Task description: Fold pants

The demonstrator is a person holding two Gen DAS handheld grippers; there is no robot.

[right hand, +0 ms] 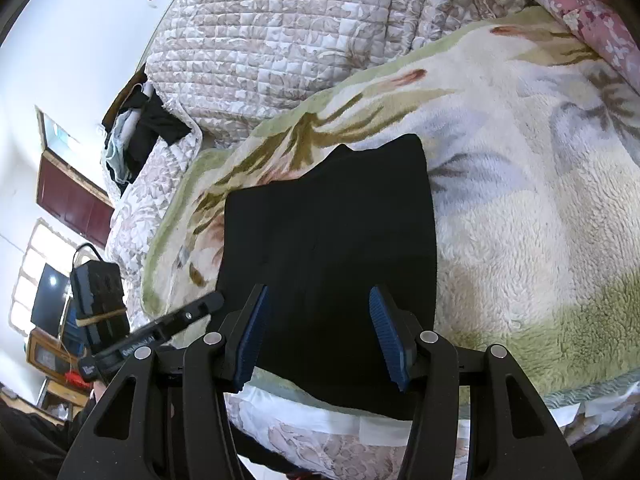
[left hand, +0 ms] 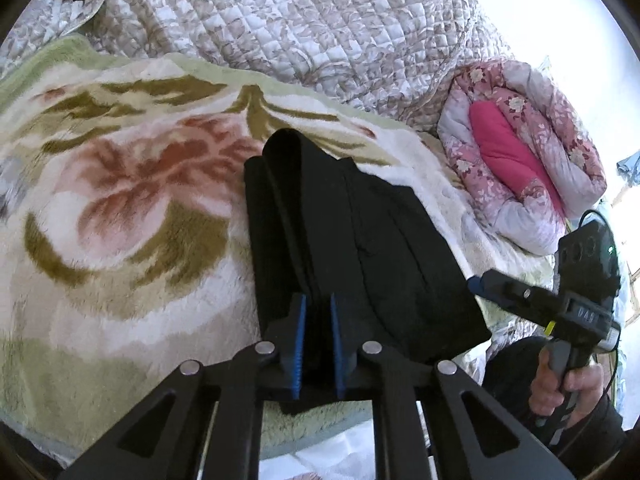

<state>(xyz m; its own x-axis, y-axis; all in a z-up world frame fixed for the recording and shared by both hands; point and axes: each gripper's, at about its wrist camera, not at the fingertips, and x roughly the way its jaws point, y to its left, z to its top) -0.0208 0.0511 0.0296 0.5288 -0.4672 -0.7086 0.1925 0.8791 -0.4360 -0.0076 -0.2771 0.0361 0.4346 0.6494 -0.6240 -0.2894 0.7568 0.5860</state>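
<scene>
Now, black pants (left hand: 352, 240) at twelve o'clock on floral blanket (left hand: 120, 208), already folded. Left gripper (left hand: 318, 344) jaws narrow, pinching near hem; right gripper (right hand: 320, 332) jaws wide, empty. Cloth soft, limp, light: grab layered edges.

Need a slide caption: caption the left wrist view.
Left gripper clamps black pants on floral blanket.

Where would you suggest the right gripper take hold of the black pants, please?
Probably the near edge of the black pants, which overhangs the floral blanket. The right gripper hangs there, jaws open astride that hem; coming from the bedside lets one jaw slip under the stacked layers. The left gripper has already shut on the same edge nearby.
</scene>
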